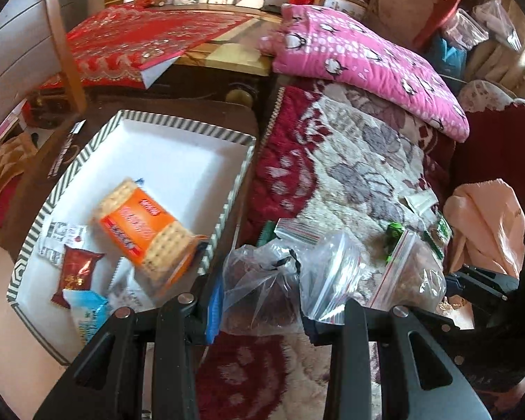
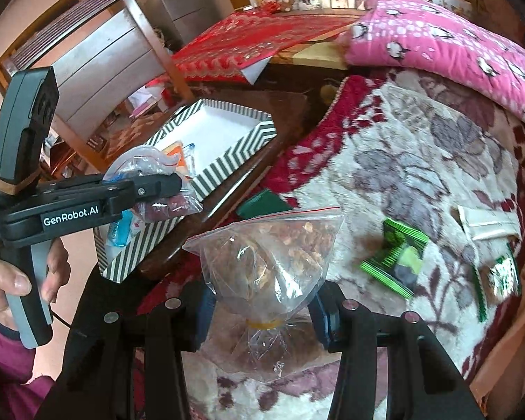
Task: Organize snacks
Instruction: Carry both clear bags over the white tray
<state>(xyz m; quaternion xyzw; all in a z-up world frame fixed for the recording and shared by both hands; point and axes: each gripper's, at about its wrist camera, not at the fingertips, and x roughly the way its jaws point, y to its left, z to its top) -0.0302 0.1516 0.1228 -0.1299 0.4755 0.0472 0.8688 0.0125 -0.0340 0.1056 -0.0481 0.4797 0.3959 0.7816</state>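
We're carrying two bags: left gripper (image 2: 183, 189), jaws partly closed, pinching a clear bag of dark red snacks (image 2: 168, 206) over the striped box (image 2: 227, 171), left of centre. Right gripper (image 2: 262, 318) clamping the nut bag (image 2: 273, 255) at bottom centre. Risk: slippery film slipping out, or bags dropping outside the box onto the blanket (image 2: 402, 182).

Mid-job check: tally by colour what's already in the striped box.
Orange cracker pack: 1
Red packet: 1
Blue packet: 1
White packets: 2
Total in the striped box: 5
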